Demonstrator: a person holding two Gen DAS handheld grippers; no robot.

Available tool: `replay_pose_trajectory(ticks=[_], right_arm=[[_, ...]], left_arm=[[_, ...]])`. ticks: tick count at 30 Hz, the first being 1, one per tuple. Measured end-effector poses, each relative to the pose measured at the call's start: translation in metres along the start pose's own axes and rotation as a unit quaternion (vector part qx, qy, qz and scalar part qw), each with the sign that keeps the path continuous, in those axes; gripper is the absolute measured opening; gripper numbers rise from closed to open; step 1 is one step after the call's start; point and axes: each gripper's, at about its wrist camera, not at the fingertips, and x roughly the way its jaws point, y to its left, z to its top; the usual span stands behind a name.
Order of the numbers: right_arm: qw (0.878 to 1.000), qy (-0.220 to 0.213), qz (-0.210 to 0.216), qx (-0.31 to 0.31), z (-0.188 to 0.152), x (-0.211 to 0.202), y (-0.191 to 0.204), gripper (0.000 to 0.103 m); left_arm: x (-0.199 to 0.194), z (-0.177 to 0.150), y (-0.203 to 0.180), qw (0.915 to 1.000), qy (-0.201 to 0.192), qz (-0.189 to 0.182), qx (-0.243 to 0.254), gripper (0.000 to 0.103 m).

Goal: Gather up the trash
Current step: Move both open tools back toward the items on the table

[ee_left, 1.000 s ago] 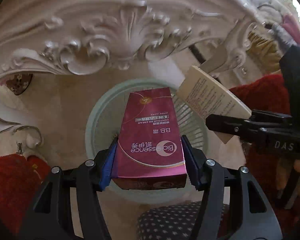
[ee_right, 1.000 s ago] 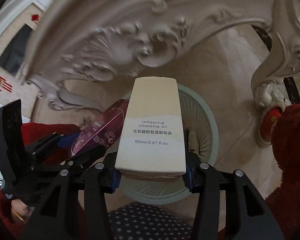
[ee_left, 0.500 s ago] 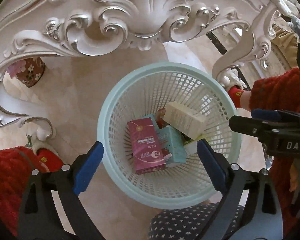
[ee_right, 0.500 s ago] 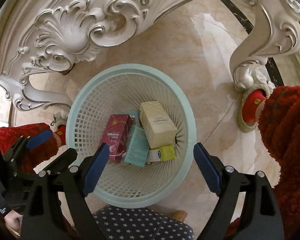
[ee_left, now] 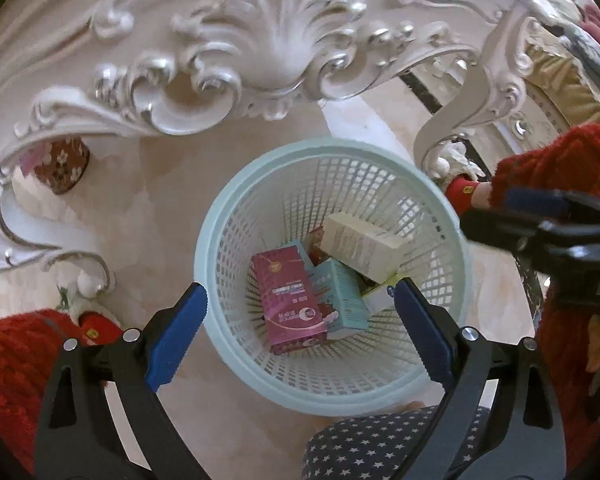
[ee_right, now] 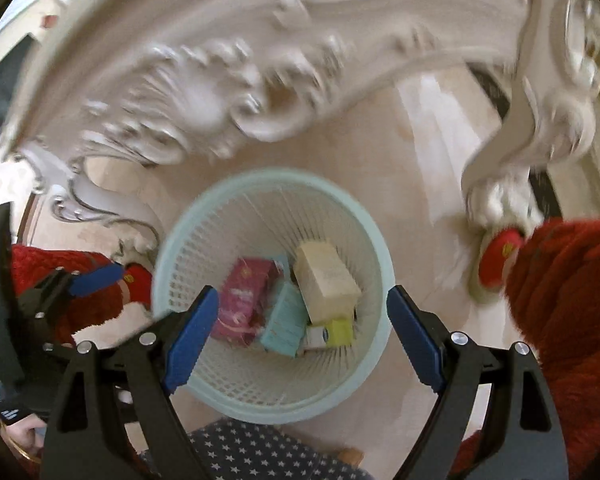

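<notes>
— So, what are the left tongs (ee_left: pixel 300 308) and the right tongs (ee_right: pixel 302 314) doing?
— Both stand spread wide with nothing between them, above the pale green basket (ee_left: pixel 236 216) on the marble floor (ee_left: pixel 160 200).
— And the trash?
— Inside the basket: a pink box (ee_left: pixel 288 300), a teal box (ee_left: pixel 340 296) beside it, and a cream box (ee_left: pixel 360 246) lying tilted on top.

The left gripper (ee_left: pixel 300 312) has black plastic arms, silver screws at the joints and blue pads (ee_left: pixel 178 334) on its fingers. The right gripper (ee_right: pixel 302 330) matches it; white lettering marks its body at 3 o'clock in the left view. Fuzzy red sleeves (ee_right: pixel 572 312) and red slippers (ee_right: pixel 500 258) dress the person, with skin showing.
</notes>
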Motion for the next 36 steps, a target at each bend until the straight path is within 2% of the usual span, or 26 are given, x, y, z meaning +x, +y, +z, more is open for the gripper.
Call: replay_pose_trajectory(ticks=[4, 5, 8, 12, 14, 17, 19, 21, 23, 27, 31, 36], right_arm=[[0.994, -0.1, 0.01, -0.033, -0.002, -0.054, 0.013, 0.082], [0.99, -0.131, 0.018, -0.039, -0.002, -0.073, 0.016, 0.082], [0.98, -0.188, 0.026, -0.053, 0.011, -0.111, 0.021, 0.082], [0.963, -0.261, 0.032, -0.055, 0.063, -0.156, 0.02, 0.086], [0.956, -0.288, 0.028, -0.046, 0.098, -0.166, 0.019, 0.089], [0.948, -0.315, 0.007, -0.049, 0.145, -0.169, 0.022, 0.089], [0.946, -0.318, 0.006, -0.063, 0.185, -0.162, 0.023, 0.089], [0.95, -0.304, 0.008, -0.071, 0.227, -0.147, 0.026, 0.089], [0.956, -0.281, 0.001, -0.081, 0.273, -0.122, 0.028, 0.089], [0.968, -0.232, -0.019, -0.089, 0.337, -0.077, 0.031, 0.089], [0.971, -0.206, -0.046, -0.112, 0.368, -0.04, 0.038, 0.089], [0.975, -0.182, -0.056, -0.118, 0.395, -0.007, 0.039, 0.088]], left_arm=[[-0.039, -0.001, -0.01, 0.9978, -0.058, 0.01, 0.03, 0.092], [-0.052, 0.001, -0.011, 0.9974, -0.064, 0.006, 0.031, 0.092], [-0.096, 0.017, -0.006, 0.9961, -0.085, -0.018, 0.016, 0.092], [-0.155, 0.067, 0.007, 0.9918, -0.127, -0.018, 0.004, 0.092], [-0.178, 0.106, 0.02, 0.9871, -0.16, 0.004, 0.003, 0.092], [-0.188, 0.173, 0.046, 0.9791, -0.199, 0.038, -0.017, 0.092], [-0.18, 0.222, 0.071, 0.9762, -0.206, 0.038, -0.056, 0.092], [-0.163, 0.271, 0.098, 0.9727, -0.206, 0.035, -0.101, 0.092], [-0.148, 0.302, 0.113, 0.9699, -0.202, 0.044, -0.128, 0.092], [-0.108, 0.362, 0.141, 0.967, -0.178, 0.066, -0.17, 0.092], [-0.07, 0.404, 0.155, 0.9679, -0.151, 0.076, -0.186, 0.092], [-0.041, 0.428, 0.162, 0.9683, -0.129, 0.094, -0.192, 0.092]])
